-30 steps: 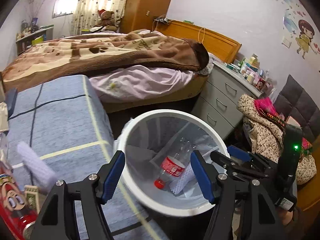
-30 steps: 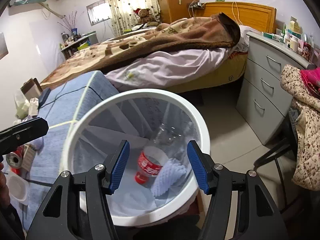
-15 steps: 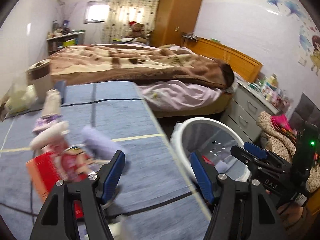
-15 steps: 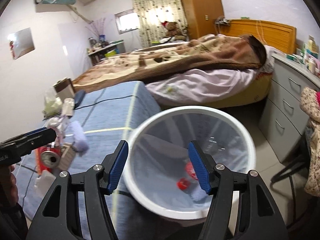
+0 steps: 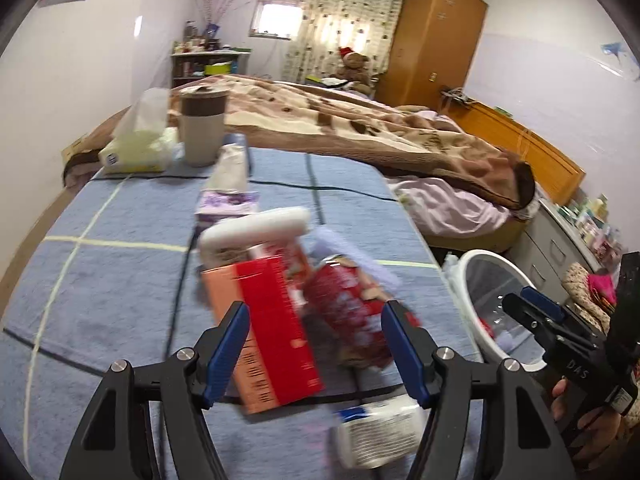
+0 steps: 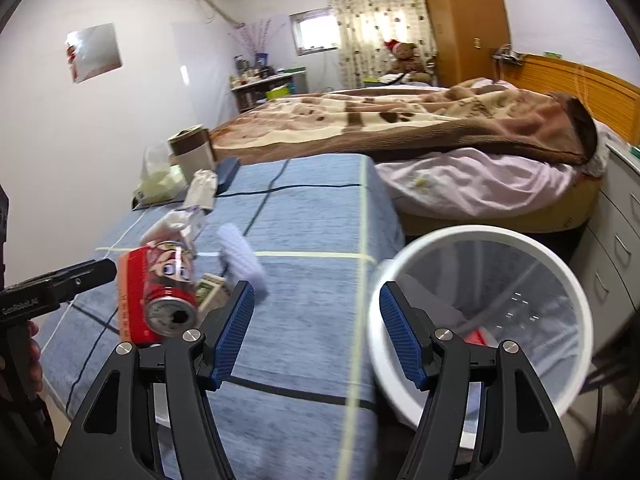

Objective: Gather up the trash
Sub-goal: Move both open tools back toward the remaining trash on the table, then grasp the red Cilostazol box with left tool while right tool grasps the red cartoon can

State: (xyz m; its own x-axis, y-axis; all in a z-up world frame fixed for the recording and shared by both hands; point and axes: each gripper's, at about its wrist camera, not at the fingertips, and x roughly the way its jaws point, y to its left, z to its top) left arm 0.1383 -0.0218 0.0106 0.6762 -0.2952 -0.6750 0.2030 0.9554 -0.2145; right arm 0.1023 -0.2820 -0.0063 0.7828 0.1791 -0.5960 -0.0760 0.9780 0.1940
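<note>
- The step in hand looks like picking the next piece of trash from the pile on the blue counter (image 5: 120, 292).
- The left gripper (image 5: 314, 350) is open and holds nothing. The red box (image 5: 276, 332) and the red can (image 5: 348, 308) lie just past its fingers, low in the middle of the left view.
- It should pick one thing and close on its middle.
- The right gripper (image 6: 316, 334) is open and empty too.
- The white bin (image 6: 480, 320) waits at the lower right of the right view, beside the counter.

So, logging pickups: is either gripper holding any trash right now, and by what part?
Nothing is held. The left gripper and right gripper both stand open and empty.
</note>
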